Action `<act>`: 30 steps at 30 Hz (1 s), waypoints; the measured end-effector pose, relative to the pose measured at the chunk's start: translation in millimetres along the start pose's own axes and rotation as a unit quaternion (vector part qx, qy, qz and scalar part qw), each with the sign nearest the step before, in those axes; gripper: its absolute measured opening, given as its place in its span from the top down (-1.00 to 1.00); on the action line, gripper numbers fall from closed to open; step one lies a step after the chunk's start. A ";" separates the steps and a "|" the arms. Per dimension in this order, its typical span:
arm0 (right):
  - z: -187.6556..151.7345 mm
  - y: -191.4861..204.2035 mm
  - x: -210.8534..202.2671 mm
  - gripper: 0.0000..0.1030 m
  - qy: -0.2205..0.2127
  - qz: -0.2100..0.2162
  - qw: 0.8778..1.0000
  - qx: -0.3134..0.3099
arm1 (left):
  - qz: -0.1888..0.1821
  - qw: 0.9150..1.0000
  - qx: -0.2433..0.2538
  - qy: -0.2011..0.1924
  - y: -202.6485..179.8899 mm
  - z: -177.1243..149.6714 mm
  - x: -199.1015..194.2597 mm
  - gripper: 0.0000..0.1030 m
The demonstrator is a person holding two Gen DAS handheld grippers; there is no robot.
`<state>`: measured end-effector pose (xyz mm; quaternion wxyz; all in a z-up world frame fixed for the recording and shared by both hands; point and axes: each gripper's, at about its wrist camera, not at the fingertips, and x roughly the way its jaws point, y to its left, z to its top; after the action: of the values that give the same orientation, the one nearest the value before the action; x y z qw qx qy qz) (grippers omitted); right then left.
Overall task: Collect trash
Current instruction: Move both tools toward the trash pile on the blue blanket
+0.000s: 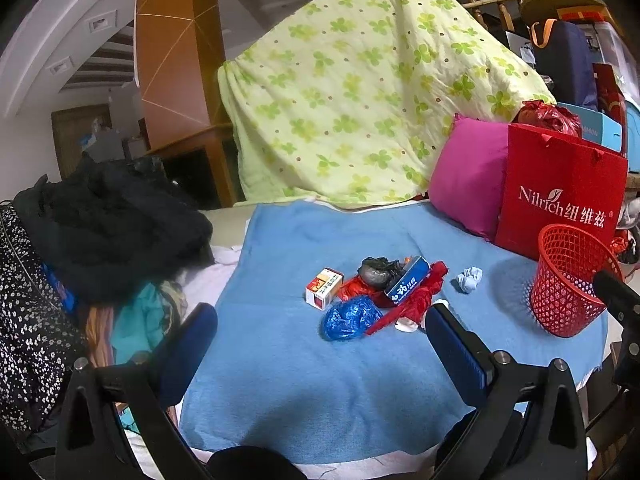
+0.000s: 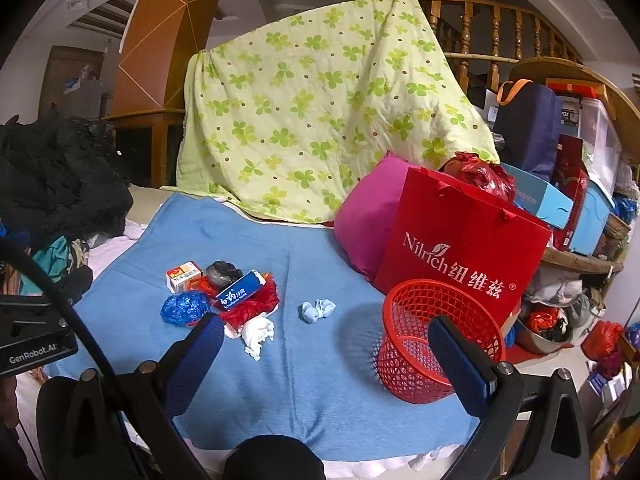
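My left gripper [image 1: 320, 332] fills the bottom of its wrist view, jaws spread wide and holding nothing, one blue-padded finger [image 1: 188, 344] lower left, the other lower right. My right gripper [image 2: 326, 352] sits the same way in its own view, wide apart and empty. The left unit's black body shows at that frame's left edge.

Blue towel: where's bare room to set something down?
Free: the near towel in front of the trash pile, and the far strip between pile and quilt. Narrow gap between paper wad and basket. Crowded mid-left.
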<state>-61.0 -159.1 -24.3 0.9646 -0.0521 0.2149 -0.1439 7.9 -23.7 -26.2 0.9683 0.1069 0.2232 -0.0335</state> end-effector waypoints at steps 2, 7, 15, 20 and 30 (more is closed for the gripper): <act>0.0 0.0 0.8 -1.00 0.001 -0.001 1.000 -0.001 | -0.002 1.000 -0.001 0.002 -0.5 0.1 0.8 -1.00; -0.9 -0.9 2.1 -1.00 0.002 -0.001 1.000 -0.001 | -0.006 1.000 -0.004 0.009 0.5 0.1 2.8 -1.00; -0.7 -1.0 3.6 -1.00 0.003 -0.002 1.000 -0.001 | -0.013 1.000 -0.011 0.014 1.1 -0.3 2.9 -1.00; -1.3 -1.2 5.0 -1.00 0.004 -0.003 1.000 -0.002 | -0.014 1.000 -0.010 0.016 1.3 -1.2 3.5 -1.00; -4.6 7.1 16.0 -1.00 0.018 -0.004 1.000 -0.009 | -0.012 0.999 -0.018 0.027 8.6 -10.6 23.5 -1.00</act>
<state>-47.4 -157.4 -36.0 0.9595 -0.0592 0.2336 -0.1462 25.4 -13.3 -44.2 0.9632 0.0880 0.2512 -0.0384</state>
